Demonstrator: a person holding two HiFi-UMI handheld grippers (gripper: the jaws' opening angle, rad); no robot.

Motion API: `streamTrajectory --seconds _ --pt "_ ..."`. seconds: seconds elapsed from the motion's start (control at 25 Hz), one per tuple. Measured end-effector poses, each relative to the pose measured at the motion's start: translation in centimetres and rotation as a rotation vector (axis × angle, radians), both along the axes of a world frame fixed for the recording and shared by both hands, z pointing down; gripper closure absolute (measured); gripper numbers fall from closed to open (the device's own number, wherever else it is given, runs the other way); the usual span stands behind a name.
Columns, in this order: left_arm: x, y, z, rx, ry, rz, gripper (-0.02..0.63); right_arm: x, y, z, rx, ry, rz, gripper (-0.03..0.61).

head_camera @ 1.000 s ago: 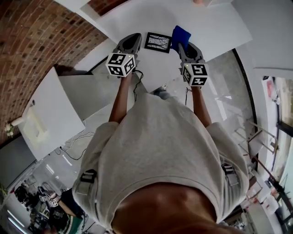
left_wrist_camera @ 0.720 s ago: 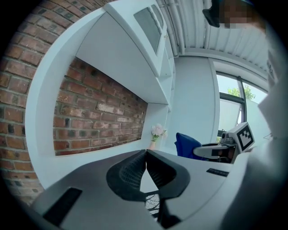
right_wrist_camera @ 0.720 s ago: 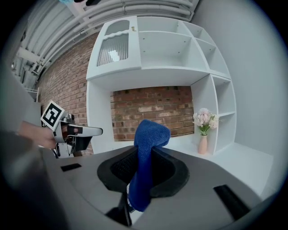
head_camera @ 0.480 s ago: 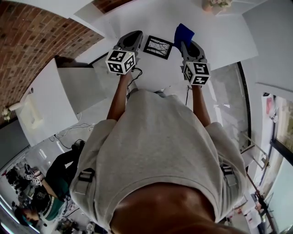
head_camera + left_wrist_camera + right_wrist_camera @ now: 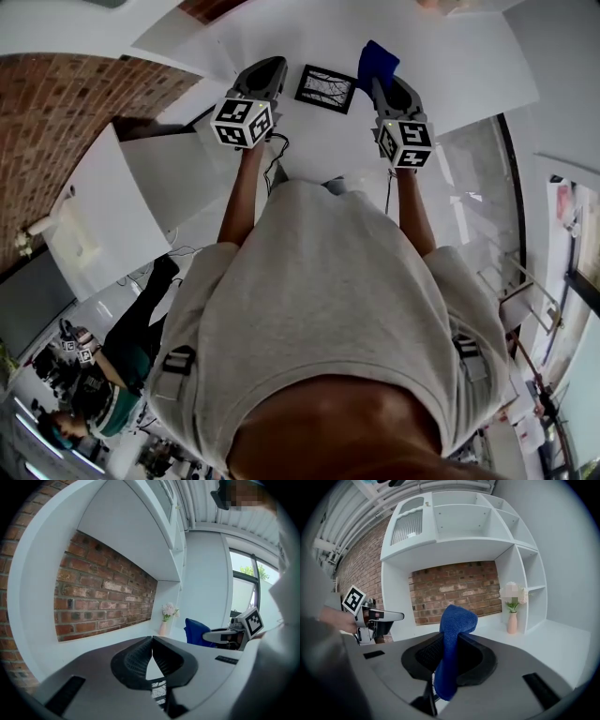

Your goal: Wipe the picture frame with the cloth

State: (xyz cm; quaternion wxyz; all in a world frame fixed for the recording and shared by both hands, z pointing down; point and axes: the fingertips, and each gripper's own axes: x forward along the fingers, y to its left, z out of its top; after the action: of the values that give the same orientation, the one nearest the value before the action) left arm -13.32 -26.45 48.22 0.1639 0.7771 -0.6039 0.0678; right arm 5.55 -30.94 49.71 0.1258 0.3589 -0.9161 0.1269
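Your right gripper [image 5: 451, 640] has its jaws clamped on the blue cloth [image 5: 456, 620]. The cloth stands up between the jaws in a folded hump above the tips and hangs in a short tail below them. Your left gripper [image 5: 152, 641] has its jaws pressed together at the tips with nothing held between them. Through the narrow gap below the tips you can see a sliver of a dark branch pattern. In the head view you hold the two grippers side by side in front of you, well apart, over the near part of the white table [image 5: 450, 66]. The picture frame [image 5: 325, 87] lies flat on that table between the grippers. It is a dark-bordered rectangle with a pale picture of branches. The cloth sits just to the right of the frame's far right corner, and the left gripper's tips are near its left edge. That view does not show whether either of them touches the frame. Farther off, your gripper views show a white shelf unit [image 5: 454, 531] rising against a brick wall [image 5: 454, 590]. A small pink vase [image 5: 512, 622] of flowers stands at the far right of the table. Down at the left of the head view, beyond the table, a person in a green top [image 5: 103, 384] is on the floor.
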Motion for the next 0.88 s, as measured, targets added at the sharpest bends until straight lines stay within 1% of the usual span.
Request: streamTrajectory --seconds 0.16,0.32,0.44,0.64,0.88 --pt "-0.3 -0.6 1.3 -0.021 0.019 0.045 0.597 -0.3 0.2 0.9 -0.016 0.021 0.039 0.5" --pt "-0.6 -1.6 2.4 -0.035 0.034 0.112 0.597 -0.8 0.1 1.6 -0.024 0.044 0.097 0.5" --pt "-1.1 -2.0 3.3 -0.048 0.051 0.168 0.597 -1.6 0.4 2.0 -0.036 0.057 0.151 0.5" --pt "-1.9 -2.4 4.8 -0.068 0.078 0.235 0.597 -3.2 1.4 3.0 -0.056 0.075 0.208 0.5" --pt "-2.1 -2.1 6.9 -0.096 0.109 0.269 0.597 -4.5 3.4 4.6 -0.1 0.095 0.222 0.5"
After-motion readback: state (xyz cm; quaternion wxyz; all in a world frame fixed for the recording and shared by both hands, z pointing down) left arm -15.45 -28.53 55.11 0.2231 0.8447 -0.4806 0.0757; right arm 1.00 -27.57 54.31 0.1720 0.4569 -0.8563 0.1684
